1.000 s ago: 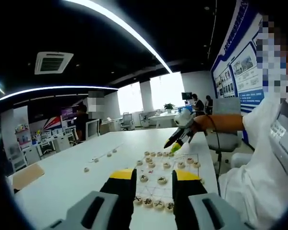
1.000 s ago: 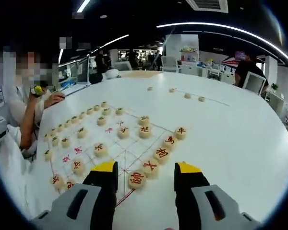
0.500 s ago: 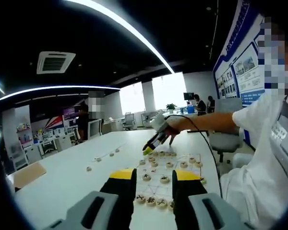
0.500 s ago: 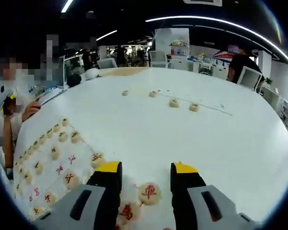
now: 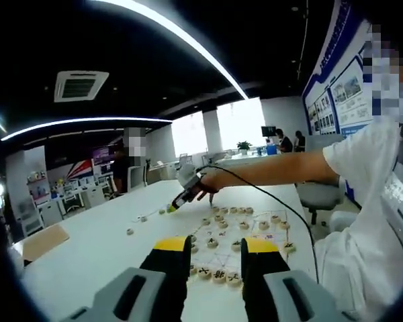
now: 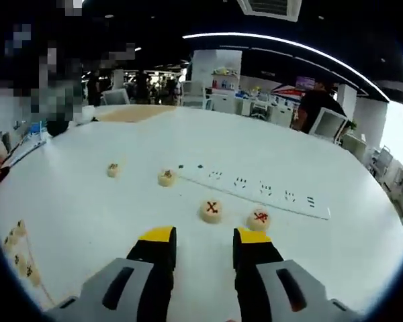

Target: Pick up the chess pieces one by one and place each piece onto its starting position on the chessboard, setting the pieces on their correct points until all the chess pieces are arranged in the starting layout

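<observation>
Pieces [image 6: 211,210] round, cream, red chars, flat.

Four loose round chess pieces [image 6: 211,210] flat on white table, chessboard [image 5: 245,236] nearly filled

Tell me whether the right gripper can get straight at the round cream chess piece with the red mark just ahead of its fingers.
Probably yes. The right gripper stands open, and the round cream chess piece lies just beyond it on bare white table, nothing between.
</observation>
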A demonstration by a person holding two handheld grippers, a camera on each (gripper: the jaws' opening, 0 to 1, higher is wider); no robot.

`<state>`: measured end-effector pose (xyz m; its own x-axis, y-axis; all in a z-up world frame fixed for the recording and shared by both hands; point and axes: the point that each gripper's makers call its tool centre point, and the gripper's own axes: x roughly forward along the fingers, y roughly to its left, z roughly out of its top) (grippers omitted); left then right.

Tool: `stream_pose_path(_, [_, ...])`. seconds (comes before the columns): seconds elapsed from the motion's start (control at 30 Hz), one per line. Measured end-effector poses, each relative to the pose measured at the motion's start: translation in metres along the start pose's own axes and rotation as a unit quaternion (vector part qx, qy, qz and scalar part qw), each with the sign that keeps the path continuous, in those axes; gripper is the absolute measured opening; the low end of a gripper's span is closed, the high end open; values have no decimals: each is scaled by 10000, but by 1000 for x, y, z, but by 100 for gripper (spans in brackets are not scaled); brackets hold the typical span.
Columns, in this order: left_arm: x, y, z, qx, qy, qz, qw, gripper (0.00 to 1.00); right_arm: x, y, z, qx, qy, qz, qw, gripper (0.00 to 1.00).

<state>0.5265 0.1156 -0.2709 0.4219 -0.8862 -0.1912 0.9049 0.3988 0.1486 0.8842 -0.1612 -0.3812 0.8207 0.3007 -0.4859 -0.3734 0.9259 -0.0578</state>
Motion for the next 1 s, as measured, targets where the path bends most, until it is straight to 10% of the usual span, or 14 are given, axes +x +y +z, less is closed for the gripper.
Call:
stream_pose_path(0.47, [-1, 1, 3, 48, -28, -4, 10000, 31, 27, -1, -10, 144, 404, -249, 9988, 25])
stream_pose_path(0.93, [0, 4, 3, 0, -18, 4, 10000, 31, 7, 1, -2, 66, 271, 27, 9996, 16])
stream_pose_path(1.0, [0, 5, 4, -7, -26, 26, 10000, 31, -3, -8, 0, 434, 231, -88, 9987, 3])
